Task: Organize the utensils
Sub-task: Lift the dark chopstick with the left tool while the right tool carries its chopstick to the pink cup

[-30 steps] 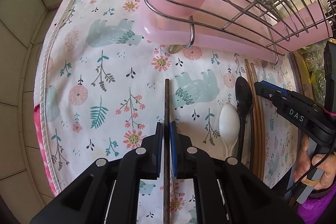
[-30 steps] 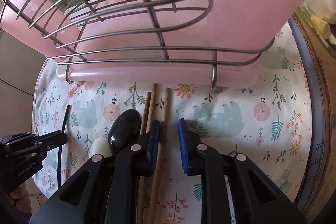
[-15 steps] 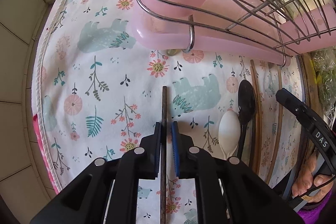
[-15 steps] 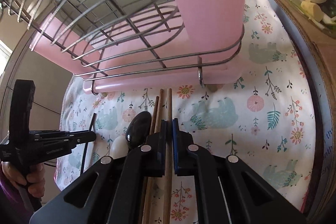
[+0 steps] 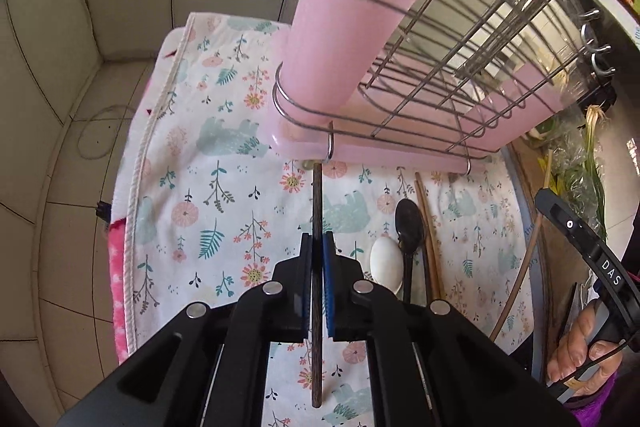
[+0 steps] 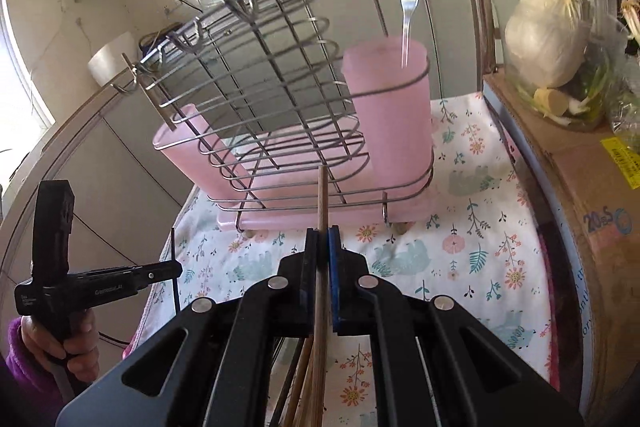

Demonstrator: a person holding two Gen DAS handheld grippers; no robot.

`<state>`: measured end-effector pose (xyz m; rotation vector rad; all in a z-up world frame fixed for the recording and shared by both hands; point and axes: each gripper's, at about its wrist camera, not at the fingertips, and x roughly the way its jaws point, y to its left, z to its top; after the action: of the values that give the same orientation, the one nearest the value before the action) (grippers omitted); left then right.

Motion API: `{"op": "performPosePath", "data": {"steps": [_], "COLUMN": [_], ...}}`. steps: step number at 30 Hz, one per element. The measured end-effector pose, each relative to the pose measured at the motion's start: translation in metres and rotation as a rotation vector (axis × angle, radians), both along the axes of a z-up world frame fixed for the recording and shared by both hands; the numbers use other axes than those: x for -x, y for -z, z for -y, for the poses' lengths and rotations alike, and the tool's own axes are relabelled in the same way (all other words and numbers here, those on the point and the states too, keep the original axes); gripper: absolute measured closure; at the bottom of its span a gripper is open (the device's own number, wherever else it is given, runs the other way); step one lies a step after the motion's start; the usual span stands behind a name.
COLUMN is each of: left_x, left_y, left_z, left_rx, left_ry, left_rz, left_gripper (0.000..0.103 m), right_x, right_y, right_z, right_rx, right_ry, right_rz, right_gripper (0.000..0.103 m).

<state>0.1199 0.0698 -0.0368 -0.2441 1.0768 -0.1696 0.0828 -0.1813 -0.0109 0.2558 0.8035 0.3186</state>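
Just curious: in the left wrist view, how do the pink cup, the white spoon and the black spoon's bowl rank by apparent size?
1. pink cup, clearly largest.
2. white spoon and black spoon's bowl look alike; no ranking.

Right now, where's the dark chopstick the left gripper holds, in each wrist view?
Left wrist: dark chopstick runs up the centre, clamped in the left gripper.
Right wrist: thin dark stick at far left, crossing that gripper's tip.
Shared landmark: the pink cup in the wire rack.
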Motion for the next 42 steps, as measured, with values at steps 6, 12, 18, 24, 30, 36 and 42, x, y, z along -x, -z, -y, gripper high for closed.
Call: {"op": "performPosePath", "data": {"steps": [6, 12, 18, 24, 30, 36, 42], "left_x": [0.03, 0.052, 0.059, 0.065, 0.067, 0.064, 0.053], "left_y": [-0.033, -0.057, -0.074, -0.089, -0.109, -0.125, -0.133], "left_z": [0.002, 0.004, 0.005, 0.004, -0.002, -0.003, -0.004], "left_rx": [-0.004, 0.001, -0.01, -0.015, 0.011, 0.026, 0.04], "left_ry": [-0.055, -0.1, -0.105, -0.106, -0.114, -0.108, -0.103], "left_rz": [0.178, 0.31, 0.364, 0.408, 0.449, 0.484, 0.498], "left_gripper": [0.098, 0.099, 0.099, 0.099, 0.099, 0.099, 0.099], "right_x": [0.021, 0.036, 0.045, 0.046, 0.042, 0.034, 0.019], "right_y": [-0.015, -0.026, -0.043, -0.053, -0.064, -0.072, -0.081], "right_z": [0.006, 0.012, 0.017, 0.021, 0.023, 0.025, 0.029], "right_rx": [-0.006, -0.025, -0.024, -0.044, -0.055, -0.063, -0.074], "right_ry": [0.014, 0.035, 0.053, 0.056, 0.052, 0.05, 0.049], "right_rz": [0.101, 0.145, 0.204, 0.234, 0.256, 0.27, 0.274], "right_gripper": [0.097, 0.097, 0.097, 0.097, 0.097, 0.097, 0.097]}}
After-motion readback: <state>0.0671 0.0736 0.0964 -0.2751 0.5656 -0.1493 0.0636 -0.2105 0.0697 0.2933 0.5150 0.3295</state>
